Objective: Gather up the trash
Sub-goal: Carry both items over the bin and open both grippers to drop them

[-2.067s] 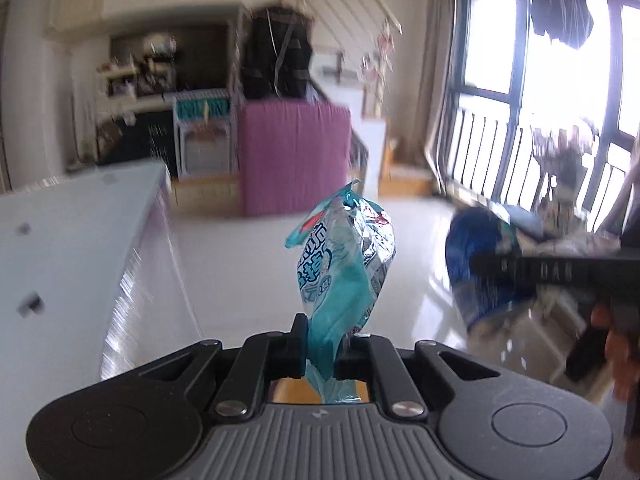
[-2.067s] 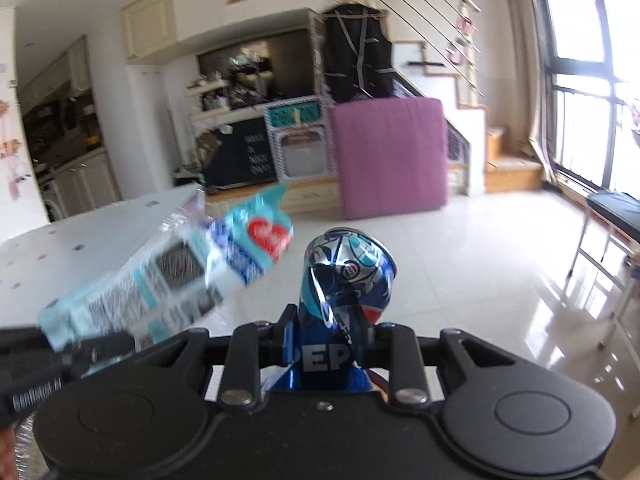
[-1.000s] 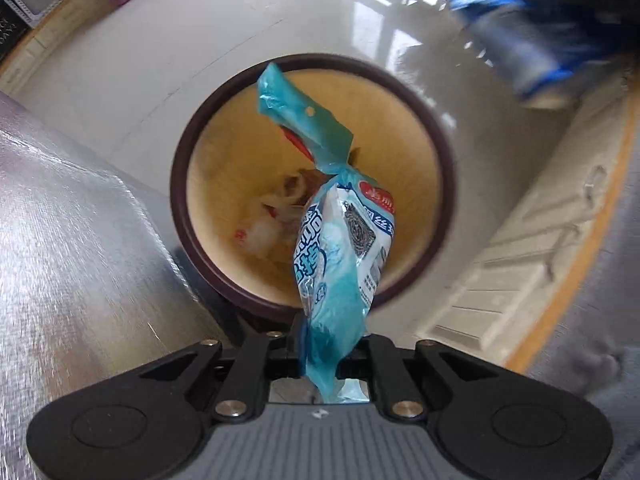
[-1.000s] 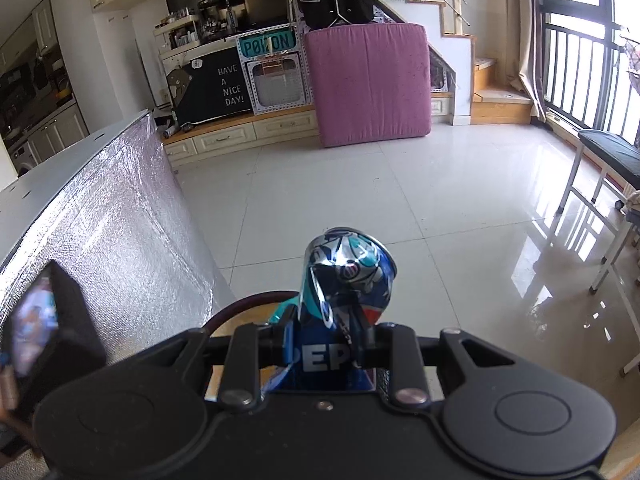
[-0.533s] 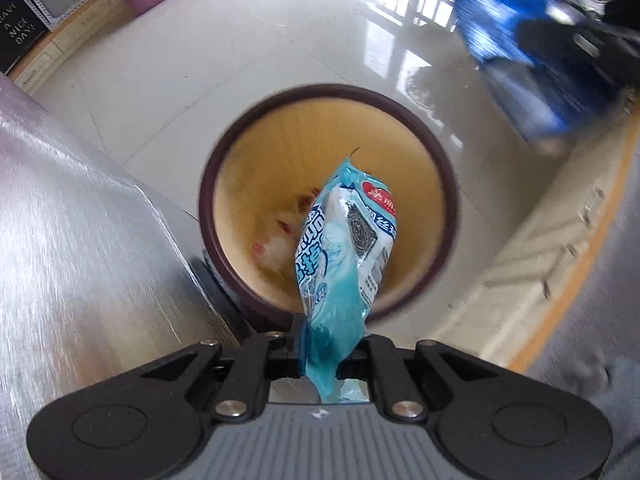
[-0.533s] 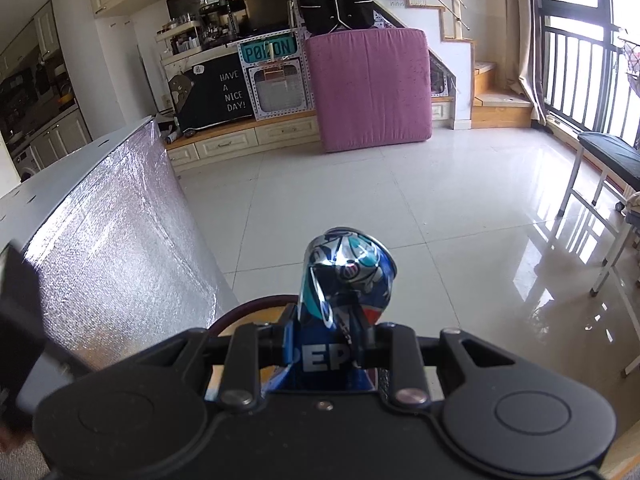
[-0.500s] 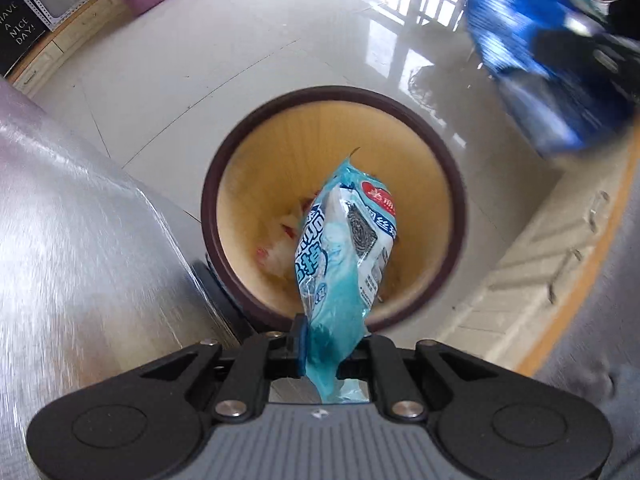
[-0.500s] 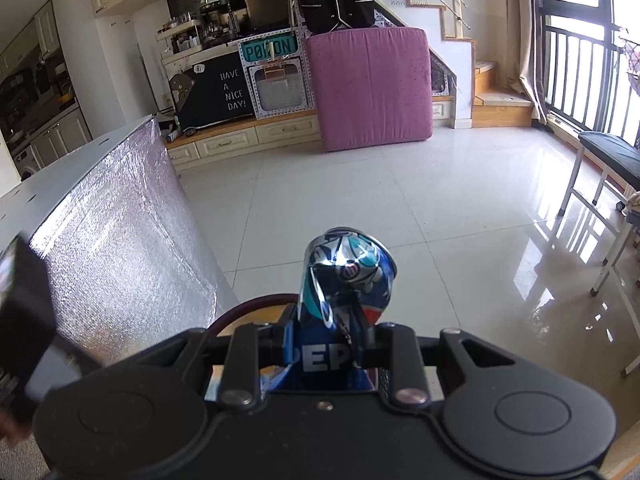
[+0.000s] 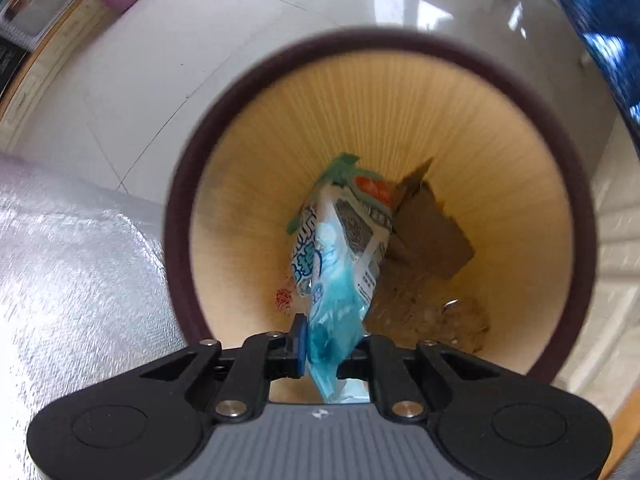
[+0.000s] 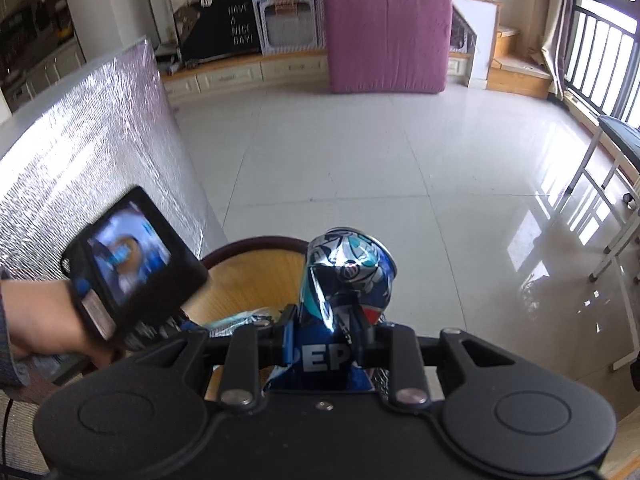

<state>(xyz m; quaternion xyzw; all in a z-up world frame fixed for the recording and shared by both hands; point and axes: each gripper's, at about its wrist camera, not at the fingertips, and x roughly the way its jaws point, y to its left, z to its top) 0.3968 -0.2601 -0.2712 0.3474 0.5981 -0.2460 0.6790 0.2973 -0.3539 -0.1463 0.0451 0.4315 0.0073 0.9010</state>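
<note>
My left gripper [image 9: 330, 350] is shut on a teal and white snack wrapper [image 9: 340, 264] and holds it over the mouth of a round bin [image 9: 180, 208] with a dark brown rim and a yellow ribbed inside. The wrapper hangs down into the bin. My right gripper [image 10: 326, 346] is shut on a crushed blue Pepsi can [image 10: 346, 280], held just right of the same bin [image 10: 256, 270]. The can also shows blurred at the top right of the left wrist view [image 9: 600, 20].
Brown cardboard [image 9: 428, 232] and crumbs lie at the bin's bottom. A silver foil-covered counter side [image 10: 92, 148] stands left of the bin. White tiled floor [image 10: 380, 160] lies beyond. A purple mattress [image 10: 386, 32] leans at the far wall. The left hand and its device [image 10: 132, 264] are at left.
My left gripper has moved down and closer to the bin, so the wrapper now hangs inside its mouth. The right gripper has tilted down with the can and come near the bin.
</note>
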